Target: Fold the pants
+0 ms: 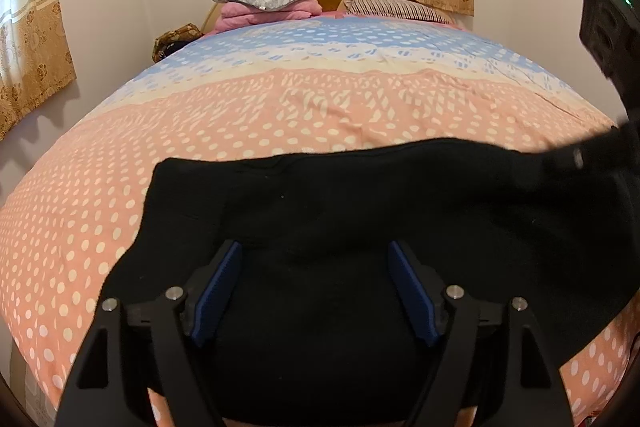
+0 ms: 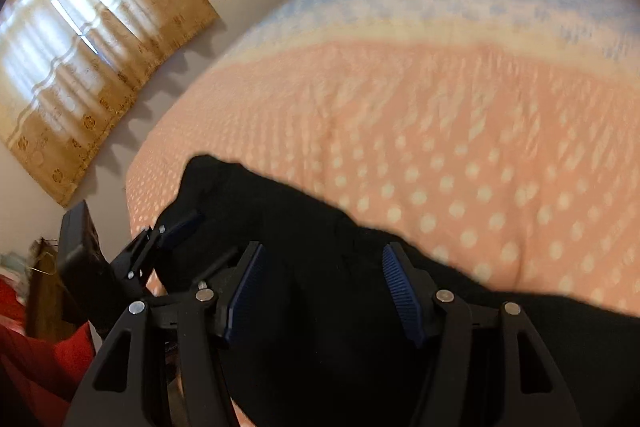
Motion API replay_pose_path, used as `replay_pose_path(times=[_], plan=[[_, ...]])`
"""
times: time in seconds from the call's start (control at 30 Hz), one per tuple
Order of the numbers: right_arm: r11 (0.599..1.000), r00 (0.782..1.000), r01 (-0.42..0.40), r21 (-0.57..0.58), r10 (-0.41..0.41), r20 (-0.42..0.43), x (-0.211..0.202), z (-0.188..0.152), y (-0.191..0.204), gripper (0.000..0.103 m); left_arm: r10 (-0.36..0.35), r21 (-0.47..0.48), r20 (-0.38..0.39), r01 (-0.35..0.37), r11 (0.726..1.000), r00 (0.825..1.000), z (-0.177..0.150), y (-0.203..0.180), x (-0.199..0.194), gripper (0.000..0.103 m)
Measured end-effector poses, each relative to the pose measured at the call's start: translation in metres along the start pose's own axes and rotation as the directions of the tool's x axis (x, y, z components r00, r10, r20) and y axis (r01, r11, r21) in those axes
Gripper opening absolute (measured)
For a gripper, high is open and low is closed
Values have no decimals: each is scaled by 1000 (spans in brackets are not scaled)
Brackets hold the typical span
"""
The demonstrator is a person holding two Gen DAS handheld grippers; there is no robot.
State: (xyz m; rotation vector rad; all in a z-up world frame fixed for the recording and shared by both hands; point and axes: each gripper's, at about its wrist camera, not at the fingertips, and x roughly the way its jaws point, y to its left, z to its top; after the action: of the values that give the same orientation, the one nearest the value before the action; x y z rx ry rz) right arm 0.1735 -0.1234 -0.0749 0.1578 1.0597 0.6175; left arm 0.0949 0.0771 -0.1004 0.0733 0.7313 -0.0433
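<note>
Half the black pants (image 1: 360,211) beyond view

Soft window daylight; right wrist view motion-blurred, both bowed at the edges.

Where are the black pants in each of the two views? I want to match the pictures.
Left wrist view: the pants fill the lower middle, spread on the bedspread, from left of centre to the right edge.
Right wrist view: the pants run from the left-centre down to the lower right.
Shared landmark: the dotted pink bedspread behind the pants.
</note>
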Motion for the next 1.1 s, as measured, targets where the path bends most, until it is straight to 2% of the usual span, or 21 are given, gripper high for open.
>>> replay_pose_path(times=[0.2, 0.23, 0.3, 0.37, 0.47, 0.57, 0.67, 0.73, 0.8, 0.83, 0.87, 0.9, 0.93, 0.97, 1.0, 1.07, 1.1], plan=[[1000, 996, -30, -9, 29, -87, -1, -10, 12, 63, -1, -2, 2, 1, 1000, 1000, -1, 1, 0, 80], [999, 994, -39, -4, 38, -102, 1, -8, 11, 66, -2, -2, 2, 2, 1000, 1000, -1, 1, 0, 80], [996, 987, -87, 0, 86, -137, 11, -5, 11, 80, -2, -2, 2, 2, 1000, 1000, -1, 0, 0, 80], [986, 974, -168, 12, 168, -152, 20, 3, 10, 84, -2, -2, 1, 2, 1000, 1000, -1, 0, 0, 80], [969, 968, -233, 86, 240, -71, 33, 19, 1, 84, 0, -1, 2, 0, 1000, 1000, -1, 0, 0, 80], [967, 971, -235, 100, 239, -31, 42, 23, -2, 84, 1, 0, 1, -1, 1000, 1000, 0, 0, 0, 80], [961, 967, -256, 106, 256, 14, 30, 31, -11, 82, -1, -3, -6, 1, 1000, 1000, 0, 0, 1, 80], [952, 964, -267, 152, 265, 32, 21, 41, -30, 81, -1, -1, -7, 1, 1000, 1000, 1, 0, 2, 80], [889, 928, -366, 274, 369, 43, 19, 47, -62, 68, -2, -4, -4, 2, 1000, 1000, 0, 0, 1, 80], [839, 903, -414, 353, 429, 39, 21, 49, -81, 62, -2, -4, -4, 2, 1000, 1000, 0, -1, 2, 80], [811, 889, -430, 396, 457, 29, 23, 49, -91, 54, 0, -5, -6, 0, 1000, 1000, 0, -1, 2, 80], [815, 905, -397, 423, 424, 32, 16, 48, -105, 54, -1, -5, -6, 1, 1000, 1000, 0, -1, 2, 80], [845, 938, -333, 419, 342, 56, 3, 49, -114, 54, 0, -4, -7, 0, 1000, 1000, 0, -1, 2, 80], [863, 962, -272, 425, 262, 84, -14, 49, -125, 56, 1, -5, -7, -1, 1000, 1000, 0, -1, 2, 80], [862, 970, -242, 445, 209, 123, -32, 47, -139, 56, 1, -5, -6, -1, 1000, 1000, 0, -1, 2, 80], [843, 972, -196, 501, 98, 214, -76, 33, -168, 56, 0, -6, -6, -1, 1000, 1000, 0, 0, 3, 81], [847, 973, -130, 515, 9, 230, -99, 24, -175, 56, 1, -6, -6, -1, 1000, 1000, 0, 0, 3, 81]])
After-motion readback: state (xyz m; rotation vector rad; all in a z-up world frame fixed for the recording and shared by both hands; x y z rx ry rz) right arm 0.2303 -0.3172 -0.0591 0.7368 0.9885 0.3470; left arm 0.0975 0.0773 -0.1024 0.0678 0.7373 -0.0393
